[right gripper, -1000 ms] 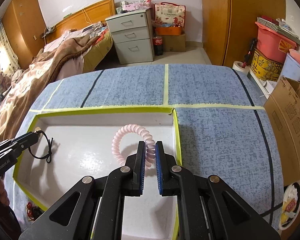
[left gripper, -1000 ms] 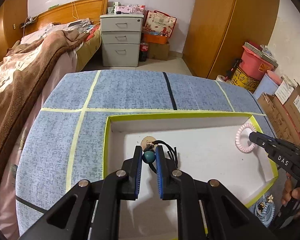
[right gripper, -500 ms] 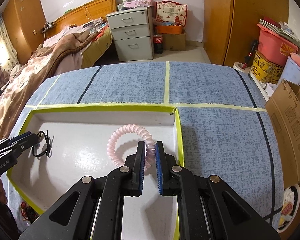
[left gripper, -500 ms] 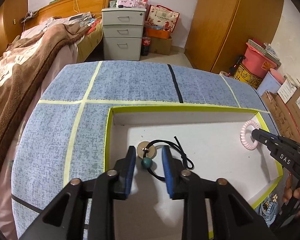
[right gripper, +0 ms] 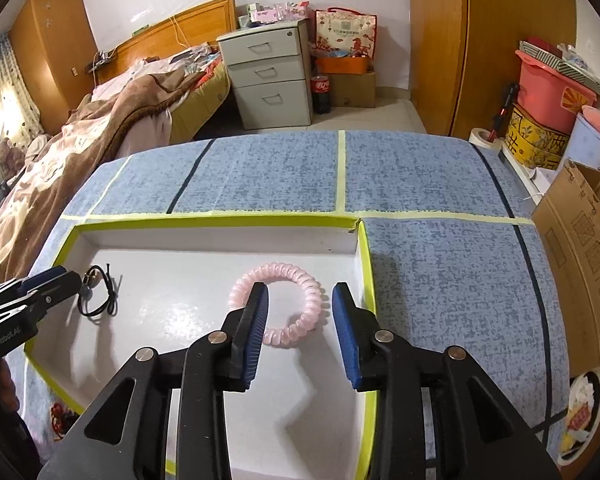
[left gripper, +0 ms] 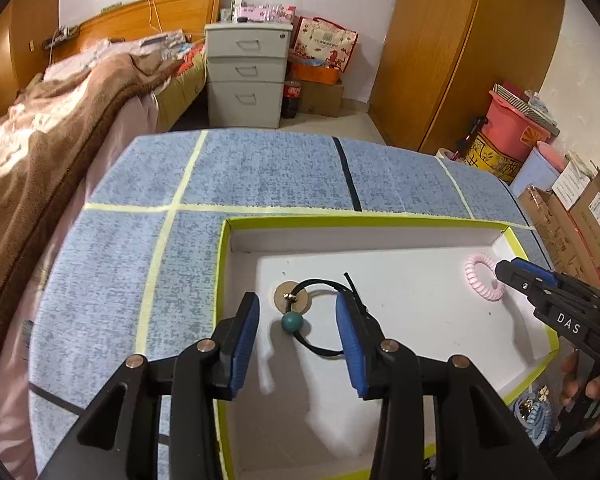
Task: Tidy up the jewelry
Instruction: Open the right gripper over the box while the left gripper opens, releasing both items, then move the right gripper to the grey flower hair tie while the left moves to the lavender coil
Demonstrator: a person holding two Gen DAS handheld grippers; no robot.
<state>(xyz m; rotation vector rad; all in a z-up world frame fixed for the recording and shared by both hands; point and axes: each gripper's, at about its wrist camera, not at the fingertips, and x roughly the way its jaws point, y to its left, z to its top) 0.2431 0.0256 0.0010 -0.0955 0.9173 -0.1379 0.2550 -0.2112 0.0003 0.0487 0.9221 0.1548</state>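
A black cord necklace with a teal bead (left gripper: 292, 322) and a round tan disc lies in the left part of a white tray with a green-taped rim (left gripper: 340, 221). My left gripper (left gripper: 298, 338) is open around it, not touching. A pink spiral hair tie (right gripper: 278, 302) lies flat in the tray's right part. My right gripper (right gripper: 300, 326) is open just above and behind it. The necklace also shows in the right wrist view (right gripper: 98, 292), and the hair tie in the left wrist view (left gripper: 482, 278).
The tray sits on a blue mat (right gripper: 440, 260) marked with tape lines. More hair ties lie off the table's near edge (left gripper: 534, 418). A bed (left gripper: 60, 120), a drawer unit (left gripper: 246, 76), a wardrobe and boxes (right gripper: 580, 248) stand around.
Both grippers have opened. The left let go of the teal bead necklace, now lying in the tray. The right let go of the pink hair tie, now lying flat in the tray.
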